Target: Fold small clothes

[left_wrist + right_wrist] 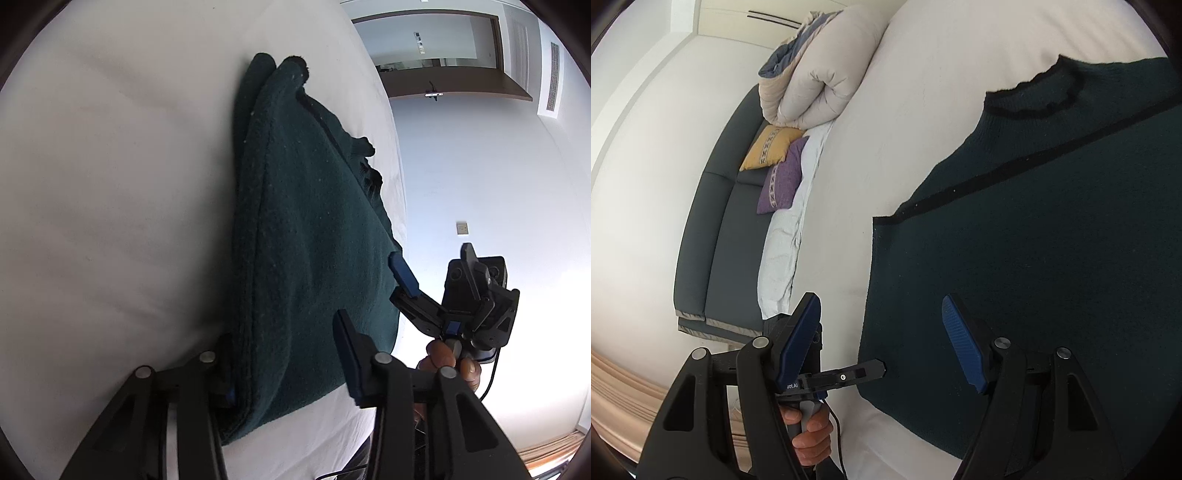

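A dark green knitted garment with black trim lies folded over on the white bed; it also shows in the right wrist view, with its neck opening at the far end. My left gripper is open, its fingers straddling the garment's near edge, one finger against the thick fold. My right gripper is open and empty just above the garment's near corner. The right gripper also shows in the left wrist view, and the left gripper in the right wrist view.
A rolled beige duvet lies at the head of the bed. A dark grey sofa with a yellow cushion and a purple cushion stands beside the bed. A white wall and a doorway lie beyond.
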The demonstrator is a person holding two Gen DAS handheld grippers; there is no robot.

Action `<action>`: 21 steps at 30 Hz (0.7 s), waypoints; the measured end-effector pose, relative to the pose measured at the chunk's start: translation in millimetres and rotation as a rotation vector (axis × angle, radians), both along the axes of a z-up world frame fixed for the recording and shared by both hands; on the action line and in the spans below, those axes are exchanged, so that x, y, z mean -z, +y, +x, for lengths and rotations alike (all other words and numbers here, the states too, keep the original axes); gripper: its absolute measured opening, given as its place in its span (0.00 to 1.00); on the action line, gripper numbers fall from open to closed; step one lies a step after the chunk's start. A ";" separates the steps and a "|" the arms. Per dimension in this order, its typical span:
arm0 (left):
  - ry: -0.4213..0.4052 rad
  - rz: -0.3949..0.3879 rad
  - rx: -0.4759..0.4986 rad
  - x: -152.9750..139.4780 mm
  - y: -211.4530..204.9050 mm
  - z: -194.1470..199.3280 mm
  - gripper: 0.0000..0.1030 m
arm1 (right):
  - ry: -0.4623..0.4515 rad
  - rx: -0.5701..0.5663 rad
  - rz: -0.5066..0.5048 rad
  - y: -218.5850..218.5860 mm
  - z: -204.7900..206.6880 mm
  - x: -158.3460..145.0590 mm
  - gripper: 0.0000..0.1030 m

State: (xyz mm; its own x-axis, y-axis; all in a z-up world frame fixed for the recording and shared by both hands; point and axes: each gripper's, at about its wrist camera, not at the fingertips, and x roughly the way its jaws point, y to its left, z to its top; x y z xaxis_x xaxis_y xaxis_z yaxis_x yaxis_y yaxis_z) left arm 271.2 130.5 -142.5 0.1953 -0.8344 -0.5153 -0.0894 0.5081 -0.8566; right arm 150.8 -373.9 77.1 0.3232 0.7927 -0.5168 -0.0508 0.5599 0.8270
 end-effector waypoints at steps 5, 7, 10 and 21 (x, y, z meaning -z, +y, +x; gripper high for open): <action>-0.033 -0.058 -0.069 -0.6 11.0 -4.4 0.13 | 0.065 -0.064 -0.036 26.9 25.8 26.9 0.66; -0.054 -0.057 -0.082 -2.6 13.2 -6.5 0.13 | 0.107 -0.105 -0.085 37.6 34.5 42.7 0.65; -0.068 -0.052 -0.101 -6.6 12.9 -9.0 0.12 | 0.096 -0.138 -0.107 45.8 40.1 61.7 0.64; -0.172 0.063 -0.086 -74.1 -39.7 0.2 0.12 | 0.099 0.017 0.184 -13.8 42.4 64.1 0.64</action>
